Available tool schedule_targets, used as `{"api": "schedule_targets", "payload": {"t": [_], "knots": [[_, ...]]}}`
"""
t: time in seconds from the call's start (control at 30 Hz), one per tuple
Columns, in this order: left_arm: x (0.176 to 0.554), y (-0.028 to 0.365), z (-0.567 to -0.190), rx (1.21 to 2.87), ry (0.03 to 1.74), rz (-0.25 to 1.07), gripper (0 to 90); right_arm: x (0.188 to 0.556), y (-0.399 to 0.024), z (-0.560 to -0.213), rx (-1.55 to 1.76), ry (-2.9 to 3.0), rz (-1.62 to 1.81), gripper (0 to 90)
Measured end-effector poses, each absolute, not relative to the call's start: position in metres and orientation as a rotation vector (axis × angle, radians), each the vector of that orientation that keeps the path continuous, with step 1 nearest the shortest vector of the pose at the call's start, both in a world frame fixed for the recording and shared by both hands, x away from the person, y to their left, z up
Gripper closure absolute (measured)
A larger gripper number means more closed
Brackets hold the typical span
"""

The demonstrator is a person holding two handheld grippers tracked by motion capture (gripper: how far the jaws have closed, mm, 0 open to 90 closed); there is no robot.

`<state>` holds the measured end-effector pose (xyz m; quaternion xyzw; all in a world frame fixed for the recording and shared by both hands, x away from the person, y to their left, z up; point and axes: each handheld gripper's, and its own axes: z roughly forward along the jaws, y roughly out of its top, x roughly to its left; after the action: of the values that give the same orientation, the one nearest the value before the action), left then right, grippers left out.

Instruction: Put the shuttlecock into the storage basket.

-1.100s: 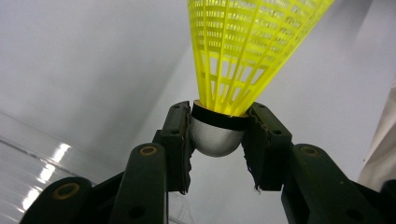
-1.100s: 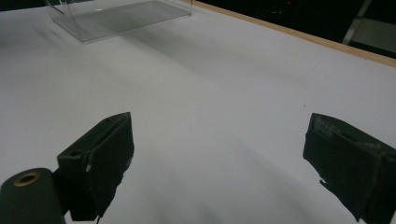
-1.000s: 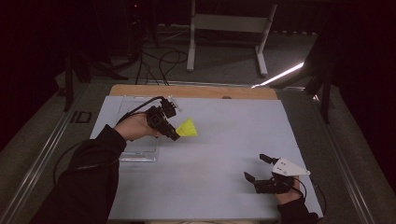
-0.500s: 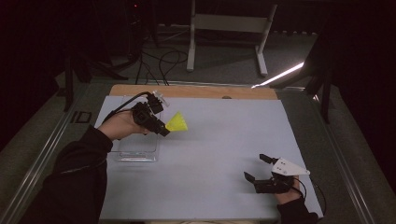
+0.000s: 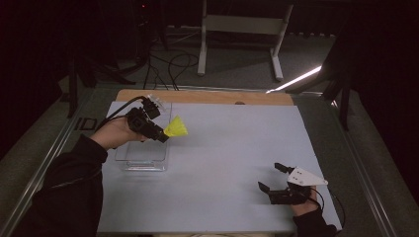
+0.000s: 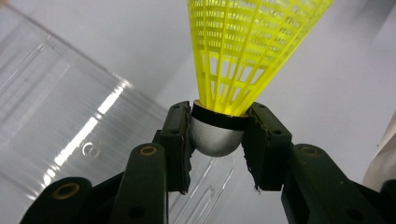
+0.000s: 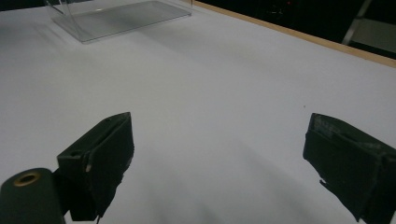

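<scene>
**A:** Left gripper [image 6: 217, 140] has its fingers [image 6: 177, 140] pinched on the rounded grey cap of the yellow plastic mesh shuttlecock [image 6: 243, 60], skirt pointing away from the hand. It's only gripping that little dome though, and a curved cap could squirt out if the squeeze eases or the wrist tips.

**B:** Yeah, and in the high view the yellow plastic mesh shuttlecock [image 5: 176, 128] hangs at the far right corner of the clear plastic rectangular tray [image 5: 143, 160], not over its middle. Let go there and I'd guess it clips the tray wall and rolls off across the pale blue counter [image 5: 227, 148].

**A:** Light thing too, so it'd probably bounce.

**B:** Right gripper [image 5: 272, 178] is parked well right of the tray, fingers [image 7: 100, 154] spread wide with nothing between them. No help from there.
</scene>
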<state>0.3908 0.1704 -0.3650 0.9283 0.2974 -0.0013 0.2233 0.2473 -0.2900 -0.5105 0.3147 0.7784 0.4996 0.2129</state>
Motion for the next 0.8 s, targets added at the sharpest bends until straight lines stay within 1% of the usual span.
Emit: {"api": "schedule_targets", "payload": {"t": [0.03, 0.23, 0.8], "knots": [[0.39, 0.179, -0.364, 2.548, 0.849, 0.0, 64.0, 0.247, -0.29, -0.511, 0.873, 2.162, 1.386, 8.6], [0.389, 0.193, -0.364, 2.535, 0.886, 0.004, 64.0, 0.248, -0.289, -0.511, 0.875, 2.163, 1.385, 8.6], [0.383, 0.223, -0.364, 2.503, 0.971, 0.031, 64.0, 0.248, -0.289, -0.511, 0.872, 2.169, 1.384, 8.6]]}}
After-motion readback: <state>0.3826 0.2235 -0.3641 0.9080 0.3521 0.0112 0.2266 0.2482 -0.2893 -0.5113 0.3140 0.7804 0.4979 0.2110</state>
